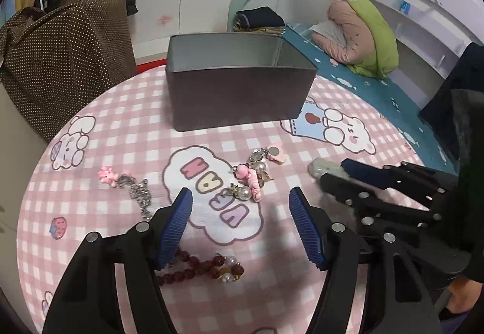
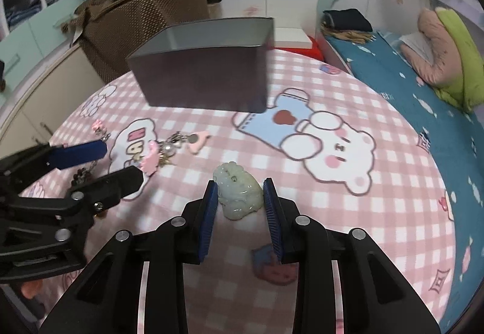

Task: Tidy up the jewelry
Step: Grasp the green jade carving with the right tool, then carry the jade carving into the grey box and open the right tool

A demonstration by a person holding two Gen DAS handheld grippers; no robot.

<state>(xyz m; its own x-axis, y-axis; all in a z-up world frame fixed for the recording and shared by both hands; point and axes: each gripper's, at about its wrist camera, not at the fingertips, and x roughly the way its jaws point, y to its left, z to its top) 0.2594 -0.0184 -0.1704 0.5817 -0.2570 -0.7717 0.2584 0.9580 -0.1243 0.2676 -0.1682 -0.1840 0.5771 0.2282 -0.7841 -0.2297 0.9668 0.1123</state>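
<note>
I work over the round table in its pink checked cloth [image 2: 348, 213], with the open grey tin box [image 2: 208, 67] at the far side as the likely home for everything. My right gripper [image 2: 240, 197] brackets the pale green carved jade pendant [image 2: 239, 194], which lies flat on the cloth; the pads sit at its flanks, though I cannot tell whether they press yet. I would close squarely across its widest part and lift straight, since polished stone may slip. My left gripper [image 1: 240, 225] stands open above the cloth, the pink charm and pearl earrings [image 1: 251, 179] just beyond its tips and the dark red bead bracelet [image 1: 202, 269] beneath; it should drop lower before closing.
</note>
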